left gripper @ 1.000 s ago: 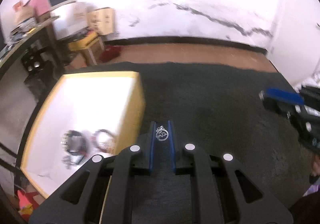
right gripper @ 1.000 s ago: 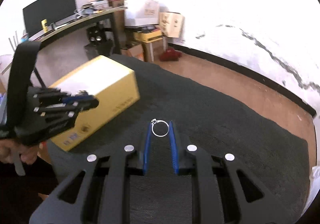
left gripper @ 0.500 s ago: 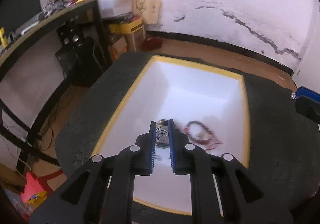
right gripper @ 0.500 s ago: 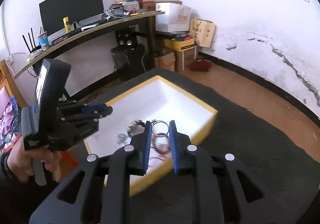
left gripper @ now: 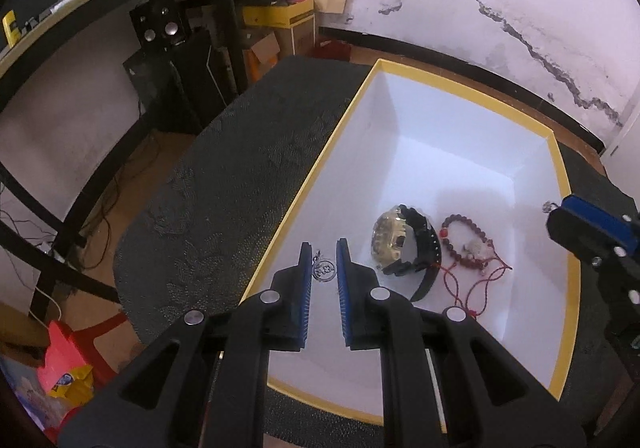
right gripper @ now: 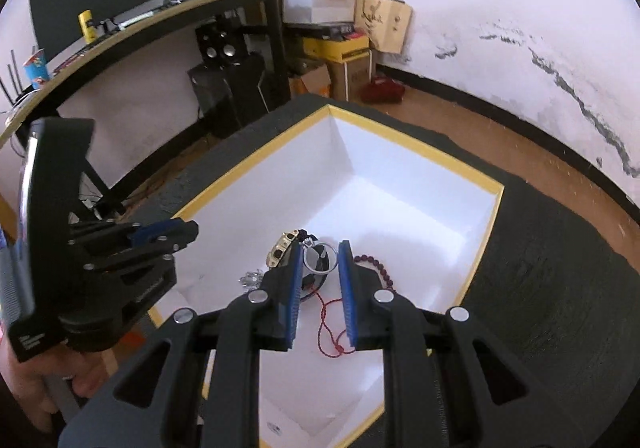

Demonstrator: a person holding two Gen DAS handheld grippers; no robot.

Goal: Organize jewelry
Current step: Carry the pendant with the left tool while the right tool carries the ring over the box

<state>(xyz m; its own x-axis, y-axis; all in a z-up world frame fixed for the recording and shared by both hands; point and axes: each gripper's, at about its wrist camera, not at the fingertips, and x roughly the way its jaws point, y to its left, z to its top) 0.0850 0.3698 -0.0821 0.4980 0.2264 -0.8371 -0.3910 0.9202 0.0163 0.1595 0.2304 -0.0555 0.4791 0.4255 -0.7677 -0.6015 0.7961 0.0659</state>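
A yellow-rimmed box with a white inside stands on the dark table. In it lie a black and gold watch and a red bead bracelet with red cord. My left gripper is shut on a small round silver pendant and holds it over the box's near left part. My right gripper is shut on a silver ring and holds it above the watch and the bracelet. The box also shows in the right wrist view.
The dark textured table drops off at its left edge. A black desk with a monitor, speakers and cardboard boxes stands at the back left. A small silver piece lies in the box near the left gripper.
Both grippers have moved from beside the box to above its open inside, each still holding its piece. The watch and bracelet have come into close view.
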